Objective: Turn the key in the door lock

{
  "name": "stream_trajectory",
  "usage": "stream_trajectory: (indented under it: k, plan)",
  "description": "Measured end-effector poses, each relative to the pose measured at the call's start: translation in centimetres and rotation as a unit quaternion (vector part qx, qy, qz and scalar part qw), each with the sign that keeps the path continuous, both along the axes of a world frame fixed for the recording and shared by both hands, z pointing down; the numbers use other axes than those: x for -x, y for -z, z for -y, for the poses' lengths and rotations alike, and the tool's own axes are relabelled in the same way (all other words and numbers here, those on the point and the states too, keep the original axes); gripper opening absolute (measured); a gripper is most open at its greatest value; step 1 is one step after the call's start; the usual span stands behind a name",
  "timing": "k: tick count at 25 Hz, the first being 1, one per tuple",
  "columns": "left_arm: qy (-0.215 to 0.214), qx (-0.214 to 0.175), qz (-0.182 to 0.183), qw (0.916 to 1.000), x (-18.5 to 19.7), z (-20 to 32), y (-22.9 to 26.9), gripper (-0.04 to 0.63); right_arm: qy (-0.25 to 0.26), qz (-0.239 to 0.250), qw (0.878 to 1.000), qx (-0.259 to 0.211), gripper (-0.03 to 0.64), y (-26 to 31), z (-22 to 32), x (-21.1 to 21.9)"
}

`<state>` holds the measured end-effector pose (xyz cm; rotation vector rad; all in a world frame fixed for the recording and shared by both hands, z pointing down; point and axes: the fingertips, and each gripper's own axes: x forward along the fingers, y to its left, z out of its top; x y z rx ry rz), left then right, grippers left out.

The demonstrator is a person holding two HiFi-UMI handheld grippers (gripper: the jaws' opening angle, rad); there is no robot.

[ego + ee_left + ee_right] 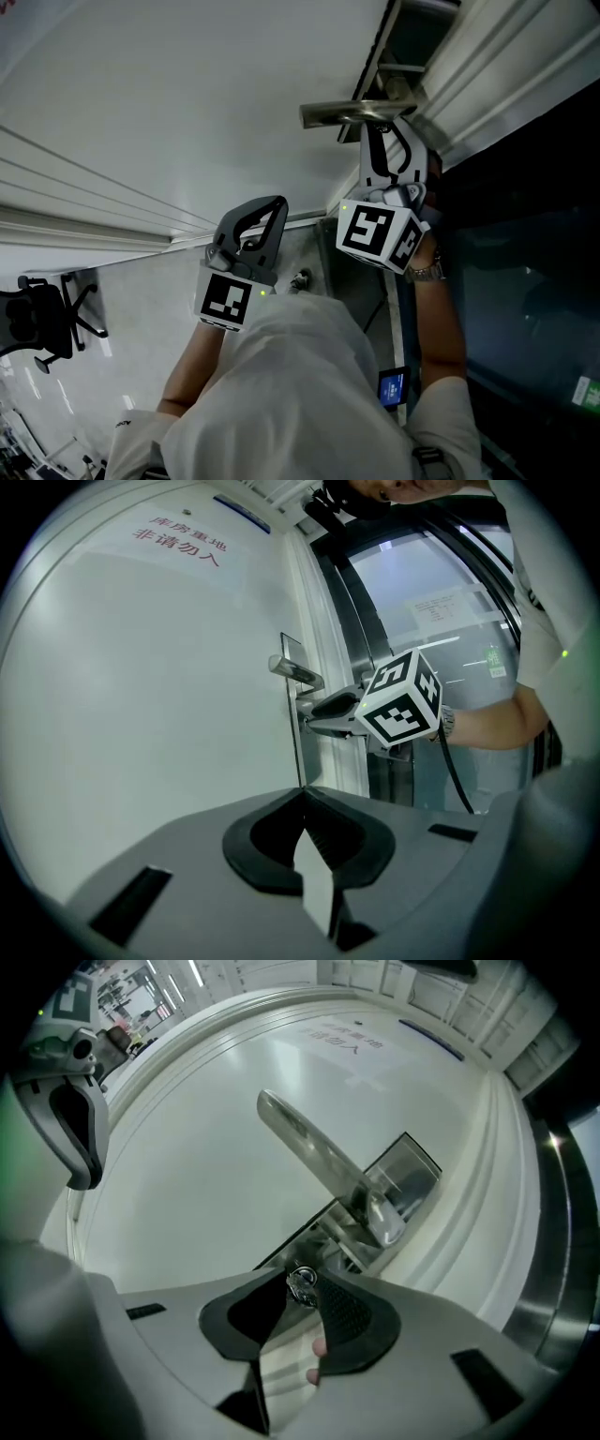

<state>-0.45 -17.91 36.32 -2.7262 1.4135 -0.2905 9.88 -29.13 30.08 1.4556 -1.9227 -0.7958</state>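
Head view: white door [187,94] fills left and far side. Lever handle [352,113] juts out near its right edge, just above R gripper [379,133]. Door frame [506,66] and dark glass panel [525,281] hem in R side. L gripper [274,206] hangs left of R, apart from hardware. Office chair [42,319] at left, well clear. L gripper view: jaws clenched, nothing btwn; bare door face ahead, red sign [178,544] high up. R gripper view: jaw tips grasping key [302,1285], seated in door just below handle; backplate [405,1171] beyond.
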Motion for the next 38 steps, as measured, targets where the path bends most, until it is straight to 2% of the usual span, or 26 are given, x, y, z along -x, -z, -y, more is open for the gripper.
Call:
stream_trajectory:
  k: [3,4,9,11,13,15,17,22,25,26,28,30,31,32,33,34,35,36,37,38]
  plan:
    - [0.001,0.000,0.000,1.0000,0.0,0.0,0.1,0.005,0.000,0.038,0.999,0.004,0.065,0.3,0.0,-0.1]
    - [0.001,-0.001,0.000,1.0000,0.0,0.0,0.1,0.005,-0.001,0.054,0.999,0.005,0.027,0.4,0.1,-0.2]
    - [0.005,0.004,0.000,1.0000,0.2,0.0,-0.1,0.005,0.002,0.155,0.988,0.024,0.017,0.7,0.2,-0.4]
    - [0.006,0.003,0.000,1.0000,0.2,0.0,-0.1,0.005,0.006,0.224,0.973,0.048,0.017,0.8,0.3,-0.6]
    - [0.004,0.001,0.001,1.0000,0.2,0.0,0.0,0.005,0.013,0.305,0.949,0.082,0.017,0.8,0.4,-0.9]
    - [0.005,0.001,0.000,1.0000,0.2,0.1,-0.1,0.005,0.019,0.393,0.912,0.118,0.017,0.8,0.5,-1.4]
    - [0.006,0.001,-0.001,1.0000,0.3,0.1,-0.1,0.005,0.027,0.482,0.862,0.151,0.017,0.7,0.7,-1.8]
    - [0.008,0.002,0.002,1.0000,0.4,0.1,-0.3,0.005,0.039,0.654,0.724,0.215,0.017,0.3,0.9,-2.6]
    - [0.009,0.004,0.001,0.9999,0.5,0.1,-0.3,0.005,0.024,0.732,0.633,0.251,0.017,-0.3,0.9,-3.2]
    - [0.009,0.004,0.001,1.0000,0.6,0.1,-0.3,0.006,0.025,0.749,0.608,0.260,0.017,-0.4,1.0,-3.3]
    - [0.008,0.004,0.001,1.0000,0.7,0.0,-0.4,0.005,0.036,0.771,0.574,0.273,0.018,-0.4,1.1,-3.2]
    - [0.008,0.006,0.001,0.9999,0.8,0.0,-0.5,0.005,0.041,0.784,0.552,0.279,0.023,-0.5,1.2,-3.1]
    - [0.008,0.008,0.001,0.9999,0.8,0.0,-0.7,0.005,0.044,0.788,0.546,0.281,0.025,-0.5,1.2,-3.0]
    - [0.007,0.008,0.002,0.9999,0.7,0.0,-0.7,0.005,0.048,0.787,0.547,0.281,0.025,-0.5,1.3,-3.0]
    - [0.005,0.006,0.005,1.0000,0.6,-0.1,-0.7,0.005,0.054,0.778,0.560,0.280,0.025,-0.4,1.3,-2.9]
    - [0.003,0.004,0.007,1.0000,0.5,-0.1,-0.6,0.005,0.061,0.760,0.585,0.276,0.025,-0.2,1.2,-2.8]
    - [0.003,0.006,0.006,1.0000,0.5,-0.2,-0.6,0.005,0.068,0.735,0.619,0.269,0.035,0.1,1.1,-2.7]
    - [0.004,0.009,0.004,0.9999,0.5,-0.3,-0.7,0.005,0.074,0.701,0.660,0.260,0.080,0.4,0.9,-2.5]
    - [0.005,0.011,0.001,0.9999,0.5,-0.3,-0.7,0.005,0.075,0.659,0.707,0.247,0.127,0.5,0.6,-2.3]
    - [0.005,0.013,0.000,0.9999,0.5,-0.3,-0.8,0.005,0.073,0.606,0.758,0.229,0.140,0.7,0.4,-2.2]
